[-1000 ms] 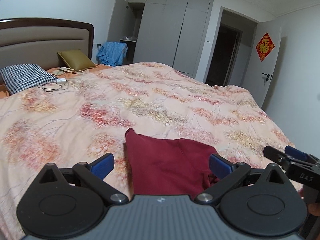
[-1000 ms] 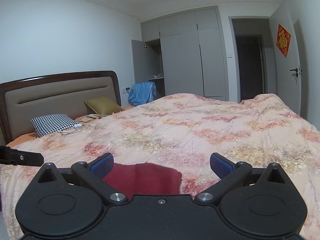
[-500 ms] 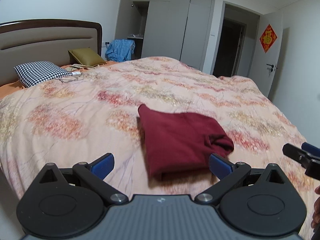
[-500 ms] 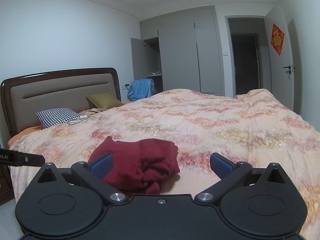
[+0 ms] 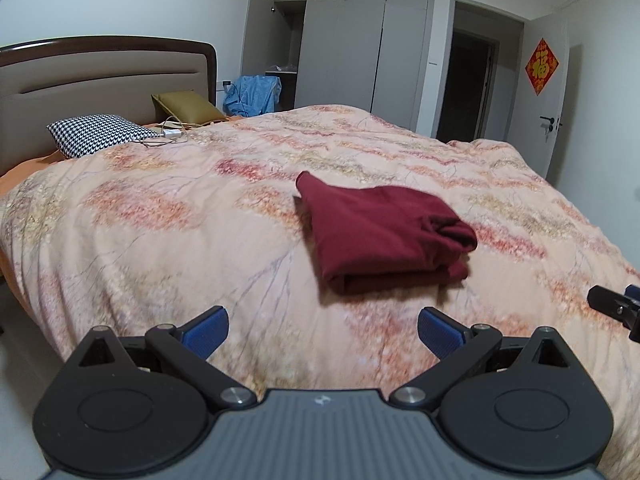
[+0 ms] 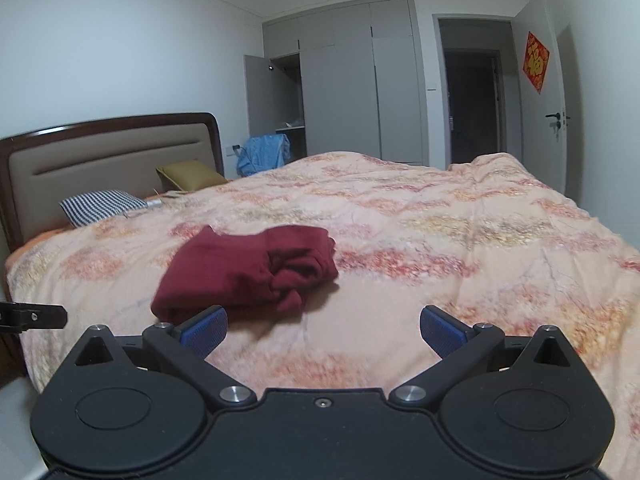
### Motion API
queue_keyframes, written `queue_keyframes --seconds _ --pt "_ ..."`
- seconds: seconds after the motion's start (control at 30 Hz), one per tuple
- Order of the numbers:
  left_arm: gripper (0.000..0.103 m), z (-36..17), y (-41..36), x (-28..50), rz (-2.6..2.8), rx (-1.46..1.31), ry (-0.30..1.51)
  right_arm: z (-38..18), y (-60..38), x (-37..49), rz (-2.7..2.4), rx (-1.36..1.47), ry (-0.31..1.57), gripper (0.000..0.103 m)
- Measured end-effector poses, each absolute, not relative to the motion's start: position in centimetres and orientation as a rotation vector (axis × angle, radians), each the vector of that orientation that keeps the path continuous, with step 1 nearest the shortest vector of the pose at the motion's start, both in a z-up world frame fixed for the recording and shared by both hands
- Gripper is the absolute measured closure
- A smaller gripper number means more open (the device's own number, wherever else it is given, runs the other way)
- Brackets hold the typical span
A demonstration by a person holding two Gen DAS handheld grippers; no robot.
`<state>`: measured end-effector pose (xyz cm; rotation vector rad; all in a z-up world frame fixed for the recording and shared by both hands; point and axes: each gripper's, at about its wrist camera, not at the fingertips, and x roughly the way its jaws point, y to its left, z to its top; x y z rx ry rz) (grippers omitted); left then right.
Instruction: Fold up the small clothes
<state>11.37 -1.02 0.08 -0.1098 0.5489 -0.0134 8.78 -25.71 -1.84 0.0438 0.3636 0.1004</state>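
A dark red garment (image 5: pixel 380 236) lies folded into a thick rectangle on the floral quilt (image 5: pixel 160 240), its bunched end toward the right. In the right wrist view the same garment (image 6: pixel 248 272) sits ahead and to the left. My left gripper (image 5: pixel 322 330) hangs open above the quilt, short of the garment, nothing between its blue pads. My right gripper (image 6: pixel 324 330) is open too and holds nothing; the garment lies just past its left pad. The tip of the right gripper (image 5: pixel 616 308) shows at the right edge of the left wrist view.
A checked pillow (image 5: pixel 100 134), an olive cushion (image 5: pixel 188 108) and a white cable (image 5: pixel 168 136) lie near the padded headboard (image 5: pixel 100 84). Blue clothes (image 5: pixel 252 94) hang by the open grey wardrobe (image 5: pixel 340 40). A dark doorway (image 5: pixel 468 88) and white door (image 5: pixel 552 108) stand beyond.
Both grippers have drawn back and up from the red garment, which now lies whole in view and apart from the pads. The garment itself has stayed in place.
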Motion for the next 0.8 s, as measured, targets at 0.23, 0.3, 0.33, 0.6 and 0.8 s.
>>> queue_keyframes --seconds 0.23,0.3,0.33,0.6,0.8 --pt "0.0 -1.8 -1.1 10.8 -0.019 -0.113 0.577 -3.4 -25.4 8.5 0.079 0.017 0.395 0.001" --pt "0.0 -2.2 -1.1 10.9 -0.022 -0.117 0.585 -3.7 -25.4 8.6 0.078 0.028 0.405 0.001" --pt "0.0 -2.4 -1.1 10.9 -0.023 -0.118 0.59 -3.8 -25.3 8.7 0.077 0.031 0.41 0.001" --pt "0.0 -3.2 -1.2 11.5 -0.025 -0.122 0.616 -4.4 -25.1 9.2 0.08 0.034 0.434 0.001" --pt "0.0 -3.4 -1.1 11.8 -0.024 -0.126 0.627 -4.6 -24.9 9.5 0.081 0.037 0.445 0.001"
